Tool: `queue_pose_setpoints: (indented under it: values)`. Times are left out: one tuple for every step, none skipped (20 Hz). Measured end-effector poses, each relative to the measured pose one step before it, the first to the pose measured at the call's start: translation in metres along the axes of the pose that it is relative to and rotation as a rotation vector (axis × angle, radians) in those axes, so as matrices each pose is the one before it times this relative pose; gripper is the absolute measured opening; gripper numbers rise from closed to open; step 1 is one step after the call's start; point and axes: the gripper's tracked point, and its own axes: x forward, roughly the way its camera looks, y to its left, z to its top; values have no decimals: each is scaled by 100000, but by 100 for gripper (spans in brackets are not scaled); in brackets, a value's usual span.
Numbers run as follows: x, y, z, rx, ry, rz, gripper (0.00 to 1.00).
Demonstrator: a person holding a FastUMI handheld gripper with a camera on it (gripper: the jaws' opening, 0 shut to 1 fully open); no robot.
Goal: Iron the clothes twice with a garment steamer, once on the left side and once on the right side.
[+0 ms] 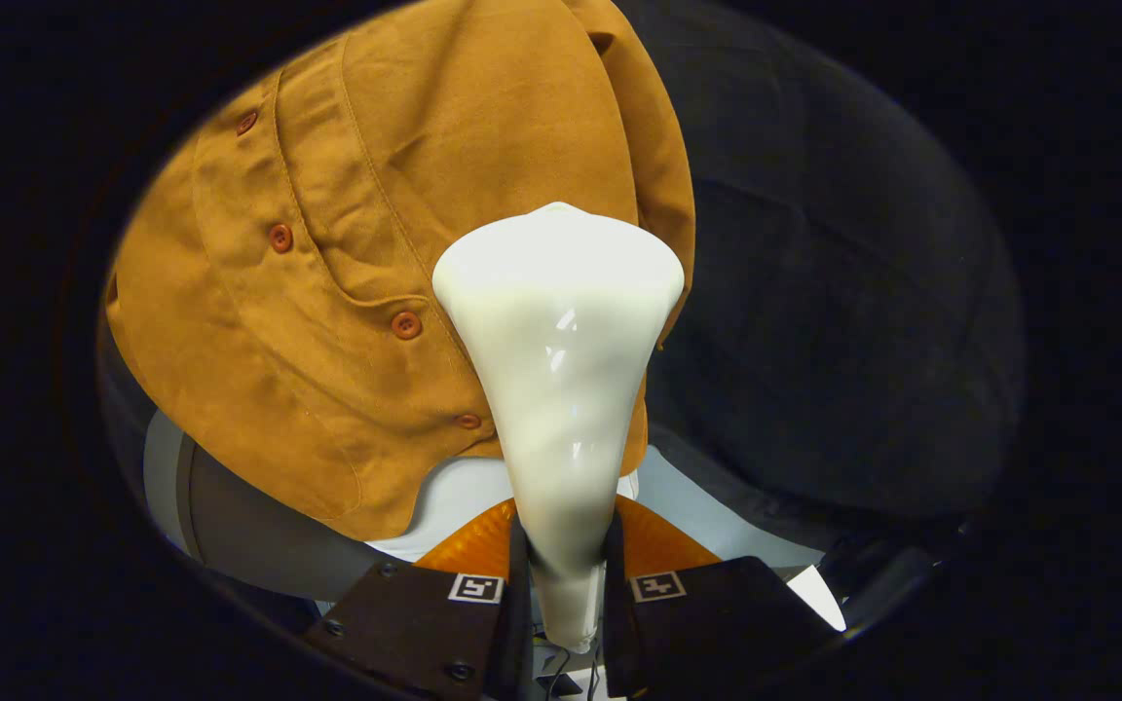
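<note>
Gripper view. The tool (566,594) is clamped on the narrow handle of a glossy cream-white plastic garment steamer (559,389) — both fingers (425,623) press against the handle, one on each side, with no gap visible between pad and plastic. A square black-and-white marker sits on the top face of each finger.

The steamer rises straight ahead from between the fingers and flares out to a broad, rounded head at its far end. The head lies against, or just in front of, a tan-brown suede-like shirt (347,263); actual contact cannot be told from this angle.

The shirt hangs beyond the fingers. Its button placket runs down in a curve, carrying small round reddish-brown buttons (406,325) — four are countable, the lowest just beside the steamer's neck. Stitched seams run alongside the placket. The steamer head sits to one side of the placket, over the panel nearer the shirt's outer edge, where a fold of fabric drops down behind the head.

Below the shirt hem, a pale white surface (454,497) and an orange ribbed piece (468,545) show just ahead of the fingers, on both sides of the handle. Dark cloth (834,321) fills the background beside the shirt.
</note>
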Motion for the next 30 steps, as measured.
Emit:
queue_pose_setpoints:
  values:
    - [-487,-328,-483,266,319,-996,32]
    - [-657,-127,-337,221,-186,-875,32]
    - [-724,-61,-276,120,-777,-860,32]
    - [-856,38,-109,-195,-1217,-832,32]
    - [-898,96,177,-272,-1545,-784,32]
    - [-930,173,292,-44,-1833,-873,32]
    - [-1062,357,335,66,-2219,-807,32]
    - [-1178,558,561,26,-2535,-326,33]
    - [-1187,655,686,-59,-2883,-104,32]
    - [-1376,699,830,-397,-3058,-36,33]
    - [-1440,919,945,-902,-3295,-22,33]
    - [-1834,534,815,-1131,-3441,367,32]
    - [-1102,1374,985,-1367,-3746,831,32]
    - [-1158,1531,907,-1222,-3425,1008,32]
    - [-1028,1650,964,-1122,-3147,1114,32]
    - [-1075,1686,873,-1192,-2976,1390,32]
    - [-1449,1515,1194,-1346,-2993,1932,32]
    - [-1190,1494,830,-1352,-2994,2190,32]
    - [-1422,1695,1101,-1137,-2819,1819,32]
    - [-1142,1799,804,-923,-2439,1595,32]
    - [-1114,1601,462,-642,-2218,1511,32]
    - [-980,1714,610,-178,-1916,1623,32]
    - [-990,1819,466,-322,-1627,2035,32]
    - [-884,1944,479,-411,-1702,2256,32]
    - [-737,2124,448,-539,-1416,2520,32]
    - [-649,2148,209,-571,-849,2772,32]
    - [-682,2096,80,-510,-731,2719,32]
    - [-735,1878,49,-329,-872,2349,32]
    - [-653,1723,131,-444,-775,1996,32]
    - [-689,1551,35,-477,-802,1823,32]
